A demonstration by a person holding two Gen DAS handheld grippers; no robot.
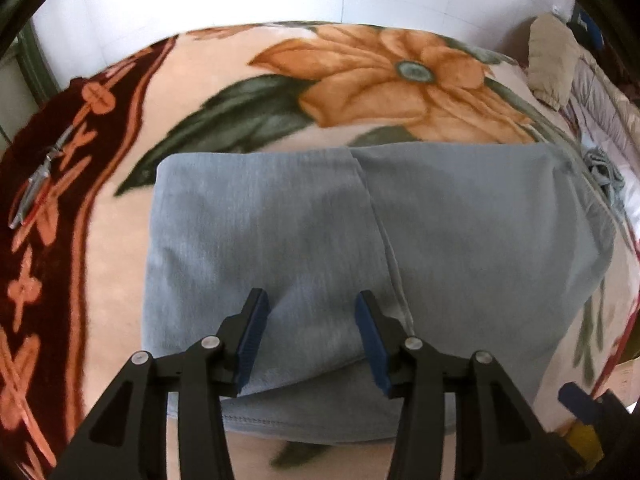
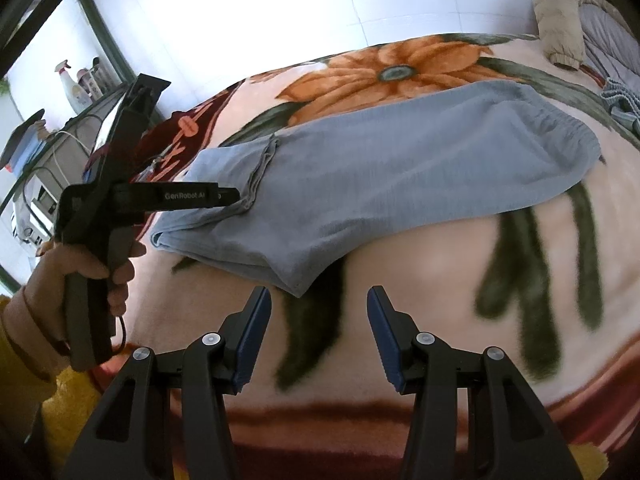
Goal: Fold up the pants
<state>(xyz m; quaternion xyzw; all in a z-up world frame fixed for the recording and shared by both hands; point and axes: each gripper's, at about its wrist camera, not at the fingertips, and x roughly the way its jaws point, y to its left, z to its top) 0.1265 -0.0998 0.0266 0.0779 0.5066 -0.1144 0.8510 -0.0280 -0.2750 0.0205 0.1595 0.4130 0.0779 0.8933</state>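
Grey-blue pants (image 1: pixel 440 220) lie folded on a flowered blanket (image 1: pixel 360 72). My left gripper (image 1: pixel 313 300) hovers over their near part, open, with nothing pinched between the blue pads. In the right wrist view the pants (image 2: pixel 400 168) stretch from the elastic waistband (image 2: pixel 560 128) at the right to the cuff end at the left. There a hand (image 2: pixel 80 264) holds the left gripper (image 2: pixel 234 196) just above the cloth. My right gripper (image 2: pixel 318 296) stands open over bare blanket, just short of the pants' near folded corner (image 2: pixel 300 286).
A beige padded sleeve (image 2: pixel 560 12) and a crumpled grey cloth (image 2: pixel 620 96) lie at the blanket's far right. A small metal tool (image 1: pixel 36 184) rests on the dark red border at the left. Bottles (image 2: pixel 76 84) stand on a shelf beyond the bed. White tiled floor lies behind.
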